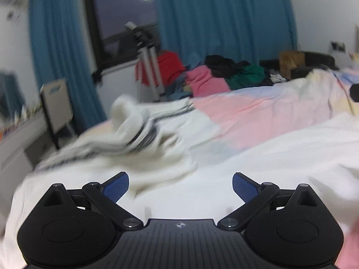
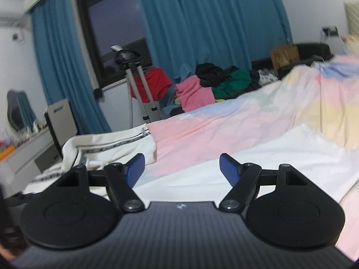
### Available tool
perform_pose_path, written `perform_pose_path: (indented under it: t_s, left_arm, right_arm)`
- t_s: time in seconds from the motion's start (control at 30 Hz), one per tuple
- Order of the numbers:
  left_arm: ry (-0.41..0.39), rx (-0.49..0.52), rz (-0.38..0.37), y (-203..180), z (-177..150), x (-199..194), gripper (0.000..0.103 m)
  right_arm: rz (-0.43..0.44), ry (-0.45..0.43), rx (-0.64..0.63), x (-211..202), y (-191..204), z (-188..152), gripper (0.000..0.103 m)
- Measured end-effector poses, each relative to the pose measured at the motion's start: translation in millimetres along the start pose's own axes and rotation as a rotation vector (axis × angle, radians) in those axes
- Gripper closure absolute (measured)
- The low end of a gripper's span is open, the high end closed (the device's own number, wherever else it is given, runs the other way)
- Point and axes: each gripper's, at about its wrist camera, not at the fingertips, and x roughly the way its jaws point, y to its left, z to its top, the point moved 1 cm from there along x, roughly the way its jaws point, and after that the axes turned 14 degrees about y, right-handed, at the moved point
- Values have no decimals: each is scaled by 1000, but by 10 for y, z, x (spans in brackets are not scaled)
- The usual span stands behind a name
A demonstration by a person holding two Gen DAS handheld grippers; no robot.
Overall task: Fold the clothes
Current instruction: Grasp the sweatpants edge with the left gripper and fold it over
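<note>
Clothes: a striped white garment (image 1: 139,132) lies rumpled on the bed (image 1: 258,112), ahead-left of both claws. Left claw (image 1: 180,186) and right claw (image 2: 181,168) are wide, empty. Risk: pinching the bedsheet along with the cloth.

pastel bedspread (image 2: 224,139) lies clear ahead; bunched white striped garment (image 1: 134,134) blocks the left.

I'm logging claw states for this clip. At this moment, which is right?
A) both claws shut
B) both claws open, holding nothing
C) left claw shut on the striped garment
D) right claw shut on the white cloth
B: the left claw and right claw each show their blue pads spread wide apart with nothing between them.
</note>
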Motion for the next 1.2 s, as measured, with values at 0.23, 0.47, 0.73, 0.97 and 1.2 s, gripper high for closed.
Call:
perform_pose_path:
  t_s: [0.23, 0.47, 0.73, 0.97, 1.2]
  left_arm:
    - [31, 125, 47, -554, 629, 1126, 17]
    - [88, 100, 99, -710, 1010, 2089, 26]
    - [31, 129, -19, -785, 1328, 2152, 89]
    - [-94, 56, -195, -963, 1748, 1555, 90]
    - [-89, 50, -357, -1425, 1726, 1394, 79]
  right_arm:
    - [-52, 27, 181, 423, -427, 37, 28]
    - [-99, 88, 271, 971, -676, 9, 28]
    - [-123, 130, 301, 1213, -755, -54, 28]
    - [-134, 117, 324, 1165, -788, -51, 28]
    - [-134, 97, 349, 1114, -864, -42, 28]
